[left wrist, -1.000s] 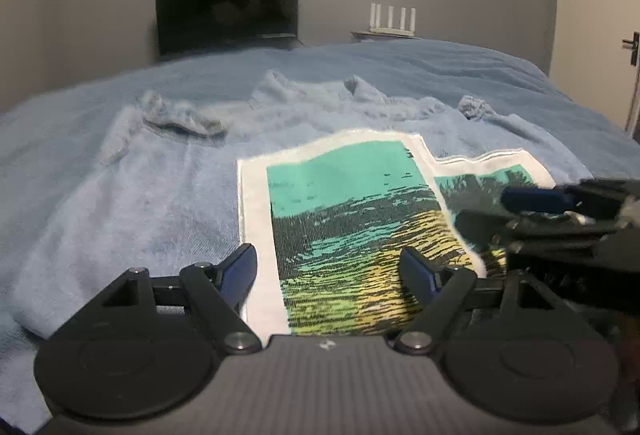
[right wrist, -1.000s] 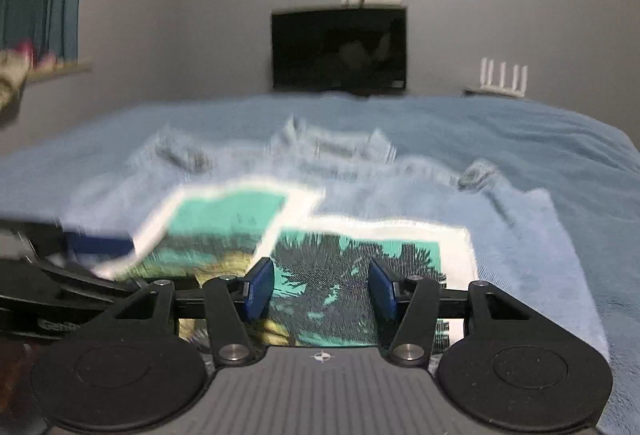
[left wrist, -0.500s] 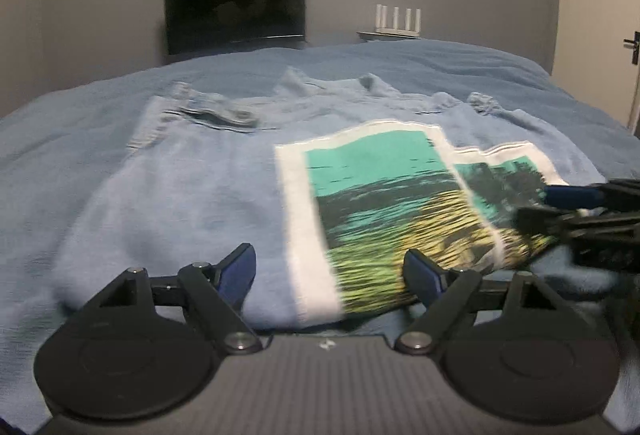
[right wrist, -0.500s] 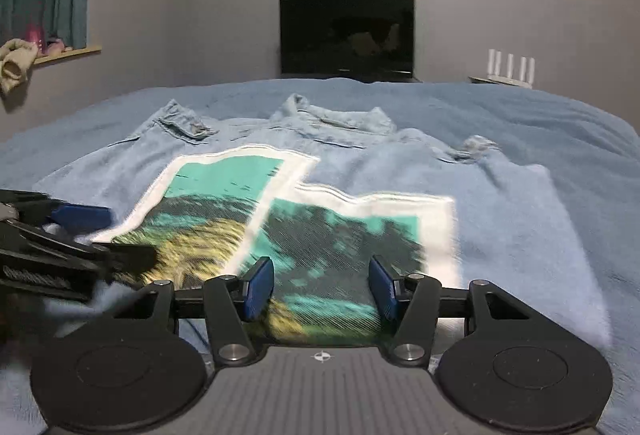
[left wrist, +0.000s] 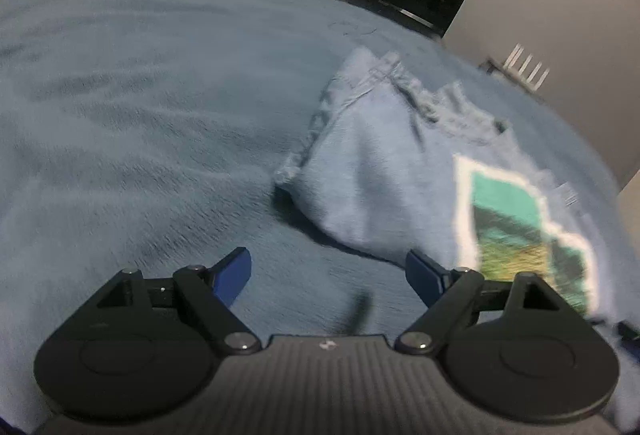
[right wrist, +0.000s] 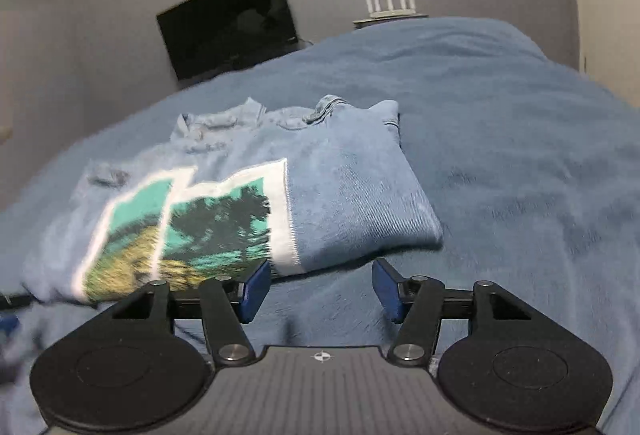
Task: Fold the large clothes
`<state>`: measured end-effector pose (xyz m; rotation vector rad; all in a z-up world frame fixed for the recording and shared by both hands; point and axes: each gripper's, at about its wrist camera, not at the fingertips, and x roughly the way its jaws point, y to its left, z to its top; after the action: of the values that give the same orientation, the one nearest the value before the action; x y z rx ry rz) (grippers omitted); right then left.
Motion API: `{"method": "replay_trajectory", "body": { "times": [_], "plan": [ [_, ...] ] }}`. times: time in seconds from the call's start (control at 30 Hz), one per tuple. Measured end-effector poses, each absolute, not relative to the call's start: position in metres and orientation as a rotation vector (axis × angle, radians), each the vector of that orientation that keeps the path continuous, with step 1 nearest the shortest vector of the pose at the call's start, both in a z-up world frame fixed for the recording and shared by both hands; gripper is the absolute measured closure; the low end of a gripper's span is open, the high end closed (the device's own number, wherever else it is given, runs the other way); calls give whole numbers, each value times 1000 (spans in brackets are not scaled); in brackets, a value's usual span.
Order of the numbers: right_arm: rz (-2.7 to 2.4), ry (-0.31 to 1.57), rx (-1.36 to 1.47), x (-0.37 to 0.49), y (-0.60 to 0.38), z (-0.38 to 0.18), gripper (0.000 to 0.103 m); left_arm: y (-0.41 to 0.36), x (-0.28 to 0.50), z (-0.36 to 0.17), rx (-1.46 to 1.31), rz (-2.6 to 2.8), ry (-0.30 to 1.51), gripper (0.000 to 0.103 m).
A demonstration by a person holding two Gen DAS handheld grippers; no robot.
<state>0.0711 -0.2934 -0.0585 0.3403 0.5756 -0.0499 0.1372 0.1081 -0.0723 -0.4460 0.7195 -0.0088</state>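
1. Plainly, the garment (right wrist: 352, 195), a pale blue denim-like top with a teal, black and yellow printed panel (right wrist: 216, 227), already lies on the bed (right wrist: 520, 139) as a compact folded stack, not spread out.
2. From the right wrist view, its right side is a clean folded edge running toward the far end of the bed, and the collar area sits at the far end of the stack.
3. From the left wrist view, the same garment (left wrist: 380, 171) shows a rounded folded edge on its left side, so both sides appear turned in.
4. The printed panel (left wrist: 516, 223) faces up and looks split into two overlapping parts, which suggests layers lying over one another; blur hides the detail.
5. The left gripper (left wrist: 328, 275) is spread wide with nothing between its fingers, and it hovers over bare blanket just beside the garment's near left corner.
6. The right gripper (right wrist: 320, 287) is likewise spread and empty, hovering at the near edge of the stack, close to its near right corner.
7. My judgement: the folding is largely done. What may remain is a final tidy-up, or one more fold bringing the near edge toward the collar if a smaller bundle is wanted.
8. Beyond the far edge of the bed stand a dark screen (right wrist: 228, 27) and a white router (right wrist: 390, 1).
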Motion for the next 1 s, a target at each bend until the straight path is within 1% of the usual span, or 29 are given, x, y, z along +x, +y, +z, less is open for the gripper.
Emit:
{"method": "replay_trajectory", "body": {
  "times": [0.07,0.23,0.37,0.43,0.53,0.7,0.77,0.83,1.0],
  "plan": [
    [-37,567,386,68,-295,-59,42,107,133,-69,-494,-39,700,19],
    [-7,548,428,69,-293,-67,36,100,140,-74,-541,-71,689,18],
    [-35,543,499,80,-301,-79,35,99,151,-87,-582,-70,696,18],
    [-30,539,532,86,-303,-85,35,98,157,-95,-594,-83,694,16],
    [-20,516,554,96,-304,-93,34,93,164,-101,-577,-112,687,16],
    [7,542,608,115,-306,-110,29,80,176,-108,-520,-170,698,7],
    [27,540,641,120,-309,-116,23,77,181,-111,-505,-184,694,6],
    [44,532,655,126,-311,-119,20,78,184,-112,-517,-194,679,5],
    [43,470,756,139,-322,-120,19,92,192,-115,-641,-180,598,5]
  ]
}}
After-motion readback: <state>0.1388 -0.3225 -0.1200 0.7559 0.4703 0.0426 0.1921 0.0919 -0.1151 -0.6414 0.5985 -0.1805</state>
